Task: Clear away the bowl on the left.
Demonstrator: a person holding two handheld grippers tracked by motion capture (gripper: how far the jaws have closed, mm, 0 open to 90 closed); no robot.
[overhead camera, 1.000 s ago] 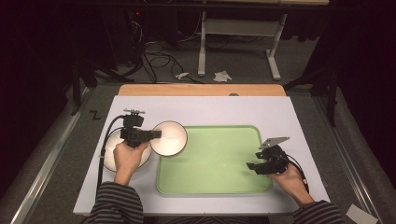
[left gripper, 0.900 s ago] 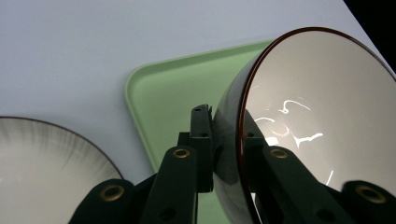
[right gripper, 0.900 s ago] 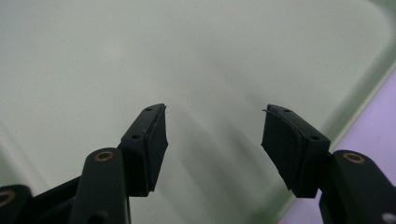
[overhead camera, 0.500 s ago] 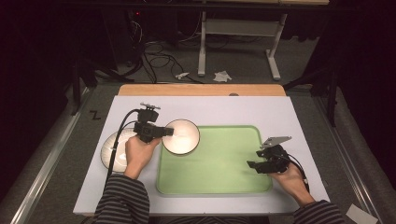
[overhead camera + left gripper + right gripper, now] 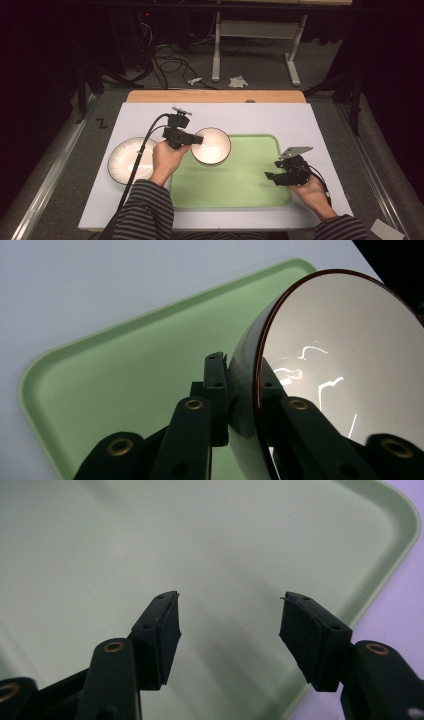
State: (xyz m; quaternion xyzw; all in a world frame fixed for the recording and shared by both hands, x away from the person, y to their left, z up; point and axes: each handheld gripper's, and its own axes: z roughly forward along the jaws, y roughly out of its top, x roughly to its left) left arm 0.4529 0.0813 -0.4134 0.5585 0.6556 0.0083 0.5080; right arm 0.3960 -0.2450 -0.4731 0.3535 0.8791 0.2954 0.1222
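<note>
The left gripper is clamped on the rim of a bowl, one jaw inside the wall and one outside, as the left gripper view shows plainly. The bowl hangs tilted in the grip, above the upper left corner of the green tray, not resting on it. The right gripper hovers over the tray's right part with its jaws apart and nothing between them.

Step in hand, as judged: carrying the bowl from the left of the counter onto the tray. The next move calls for lowering the bowl level until its base sits flat on the tray floor, then spreading the jaws and drawing back without dragging the rim. The thin-walled grip at one edge leaves the bowl free to swing, so a slow descent is advisable.

Condition of the bowl: pale, glossy interior with light streaks reflected in it, a thin dark reddish rim and a darker outer wall; empty. A second white dish lies on the counter left of the tray, near the left hand.
</note>
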